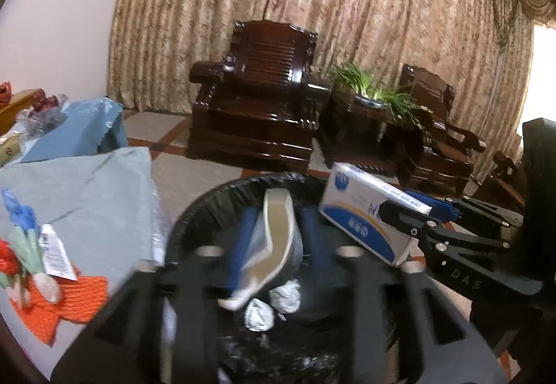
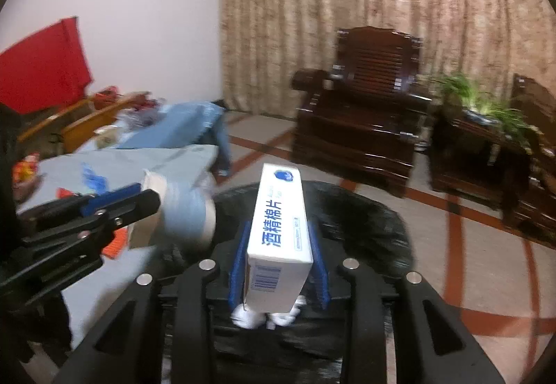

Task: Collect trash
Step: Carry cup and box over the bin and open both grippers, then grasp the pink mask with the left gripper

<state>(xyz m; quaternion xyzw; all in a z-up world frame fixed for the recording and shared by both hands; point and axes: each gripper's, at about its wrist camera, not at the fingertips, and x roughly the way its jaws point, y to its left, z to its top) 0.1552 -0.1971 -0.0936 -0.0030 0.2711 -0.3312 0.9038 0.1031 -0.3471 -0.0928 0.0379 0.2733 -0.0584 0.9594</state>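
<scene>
**Kid:** Which way does your box point?

**Me:** My right gripper (image 2: 278, 266) is clamped on the white and blue box (image 2: 278, 238). It is a long cardboard box. Its long side runs straight away from me, out over the bin (image 2: 375, 224). The short end with the bar code faces me. My blue fingers (image 2: 239, 266) press on its two flat sides.

**Kid:** And your other hand?

**Me:** My left gripper (image 1: 271, 238) is over the bin too. There is a bent, shiny wrapper (image 1: 274, 238) between its fingers, with its long side pointing away from me. That picture is blurry, so I cannot tell if the jaws are squeezing it or letting go.

**Kid:** What is in the bin?

**Me:** It is round with a crinkly black bag inside. Two scrunched white paper balls (image 1: 274, 307) lie at the bottom, right under my hands.

**Kid:** What else is near?

**Me:** A table with a soft blue cloth (image 1: 87, 196) is just beside the bin. An orange net (image 1: 62, 304) lies on it. Dark, shiny wooden chairs (image 1: 257, 106) stand well behind.
</scene>
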